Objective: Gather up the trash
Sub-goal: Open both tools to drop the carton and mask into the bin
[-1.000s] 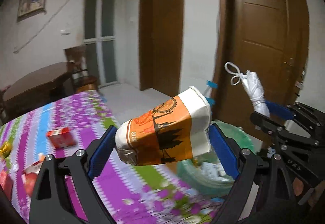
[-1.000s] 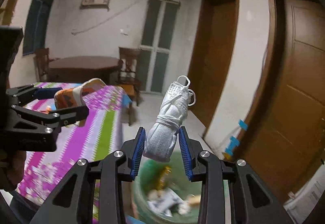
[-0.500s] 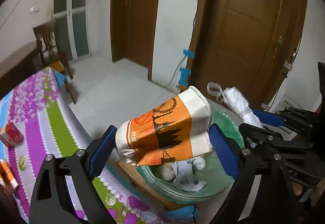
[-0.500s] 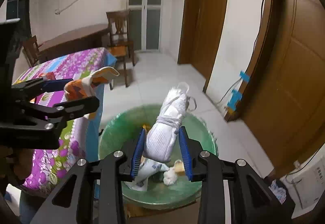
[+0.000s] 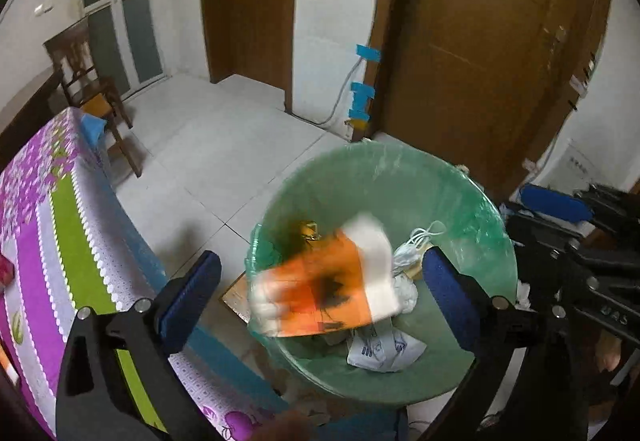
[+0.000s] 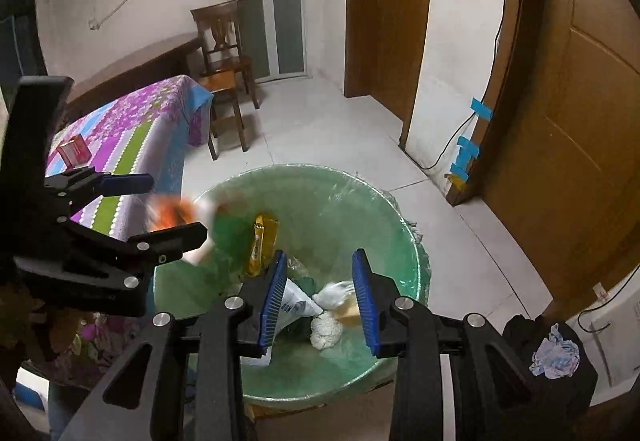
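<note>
A bin lined with a green bag (image 5: 400, 177) (image 6: 400, 225) stands on the floor beside the table. My left gripper (image 5: 320, 297) is open above it; the orange and white paper cup (image 5: 324, 285) is blurred in mid-air between its jaws, free of both pads, and shows blurred in the right wrist view (image 6: 176, 213). My right gripper (image 6: 318, 293) is open and empty over the bin. The white rolled mask (image 6: 334, 291) (image 5: 412, 245) lies inside among wrappers.
The table with a purple flowered cloth (image 5: 44, 225) (image 6: 132, 129) is left of the bin, with a red box (image 6: 74, 149) on it. A wooden chair (image 6: 224, 53) and brown doors (image 5: 492, 53) stand behind. A crumpled tissue (image 6: 554, 355) lies at the right.
Both grippers opened over the bin. The cup left the left jaws and is falling. The mask dropped from the right gripper into the bin.
</note>
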`<state>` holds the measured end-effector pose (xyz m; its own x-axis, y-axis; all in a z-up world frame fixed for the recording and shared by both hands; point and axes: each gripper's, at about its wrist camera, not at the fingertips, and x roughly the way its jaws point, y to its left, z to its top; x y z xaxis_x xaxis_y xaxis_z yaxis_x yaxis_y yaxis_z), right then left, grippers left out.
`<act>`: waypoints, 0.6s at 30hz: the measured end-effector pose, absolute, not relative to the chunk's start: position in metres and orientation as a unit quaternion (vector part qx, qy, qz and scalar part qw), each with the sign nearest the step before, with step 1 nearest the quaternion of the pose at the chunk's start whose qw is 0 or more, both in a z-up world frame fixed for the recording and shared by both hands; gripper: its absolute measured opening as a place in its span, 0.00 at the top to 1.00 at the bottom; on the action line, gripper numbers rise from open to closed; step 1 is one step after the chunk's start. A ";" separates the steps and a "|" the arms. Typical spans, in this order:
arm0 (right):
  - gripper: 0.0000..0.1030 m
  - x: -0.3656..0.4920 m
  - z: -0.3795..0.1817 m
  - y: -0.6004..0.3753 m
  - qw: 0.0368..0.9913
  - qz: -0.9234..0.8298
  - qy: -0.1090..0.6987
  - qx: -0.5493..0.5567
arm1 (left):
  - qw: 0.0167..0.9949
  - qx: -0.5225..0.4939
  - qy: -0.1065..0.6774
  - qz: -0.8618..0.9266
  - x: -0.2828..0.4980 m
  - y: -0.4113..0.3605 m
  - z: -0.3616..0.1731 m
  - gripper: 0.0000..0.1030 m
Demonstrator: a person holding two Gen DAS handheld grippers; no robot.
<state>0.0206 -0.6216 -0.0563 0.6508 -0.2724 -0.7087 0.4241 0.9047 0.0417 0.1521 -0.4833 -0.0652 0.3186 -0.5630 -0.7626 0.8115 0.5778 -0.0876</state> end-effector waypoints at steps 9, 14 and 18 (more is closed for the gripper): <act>0.53 -0.005 -0.053 -0.605 0.903 -0.194 0.368 0.105 | 0.804 0.141 0.388 -0.428 0.154 -0.462 -0.058 0.06; 0.41 -0.026 -0.050 -0.578 0.920 -0.180 0.330 0.110 | 0.813 0.133 0.353 -0.443 0.141 -0.434 -0.041 0.05; 0.18 -0.040 -0.044 -0.534 0.941 -0.157 0.277 0.115 | 0.829 0.113 0.308 -0.454 0.128 -0.398 -0.027 0.05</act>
<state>-0.0403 -0.5341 -0.0442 0.7967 -0.2325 -0.5578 0.3600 0.9240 0.1290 0.1281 -0.3980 -0.0265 0.3992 -0.6822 -0.6126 0.8214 0.5630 -0.0918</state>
